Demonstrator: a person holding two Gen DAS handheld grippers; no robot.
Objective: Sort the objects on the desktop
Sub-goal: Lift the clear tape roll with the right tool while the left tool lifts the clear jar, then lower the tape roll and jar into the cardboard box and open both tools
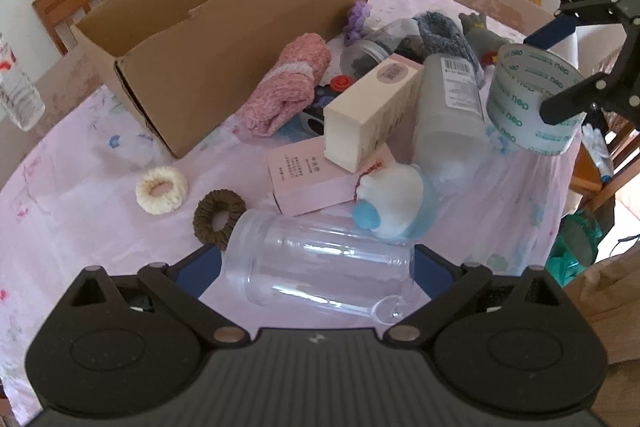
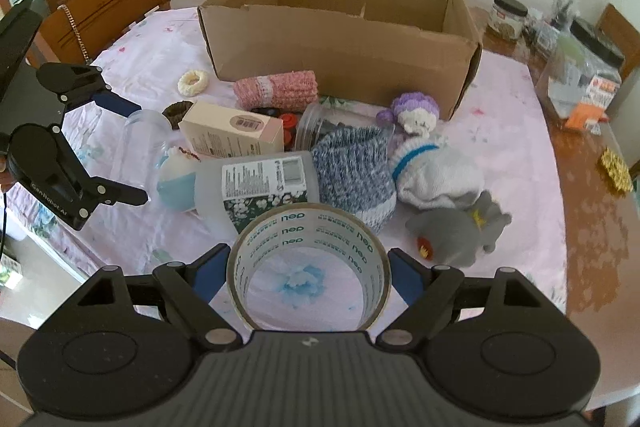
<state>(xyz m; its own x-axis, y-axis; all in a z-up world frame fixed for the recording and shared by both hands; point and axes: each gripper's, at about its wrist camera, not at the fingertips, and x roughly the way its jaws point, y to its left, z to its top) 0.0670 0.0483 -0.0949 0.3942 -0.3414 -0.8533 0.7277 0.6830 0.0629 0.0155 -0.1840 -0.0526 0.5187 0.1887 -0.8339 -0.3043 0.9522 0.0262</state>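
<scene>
A clear plastic jar (image 1: 320,271) lies on its side on the pink tablecloth (image 1: 80,211). My left gripper (image 1: 318,263) is open and straddles it, one blue pad near each end. The right wrist view shows the same jar (image 2: 146,143) between the left gripper's (image 2: 140,151) fingers. My right gripper (image 2: 308,267) is shut on a roll of clear tape (image 2: 308,227) and holds it above the cloth. That tape roll (image 1: 532,99) hangs at the right in the left wrist view. An open cardboard box (image 2: 340,43) stands at the back.
Crowded beside the jar are a white-and-blue toy (image 1: 392,203), a pink box (image 1: 316,179), a cream box (image 1: 372,107), a frosted bottle (image 1: 448,107), a pink sock roll (image 1: 284,83) and two scrunchies (image 1: 161,189). Socks (image 2: 352,171) and a grey plush (image 2: 460,227) lie right.
</scene>
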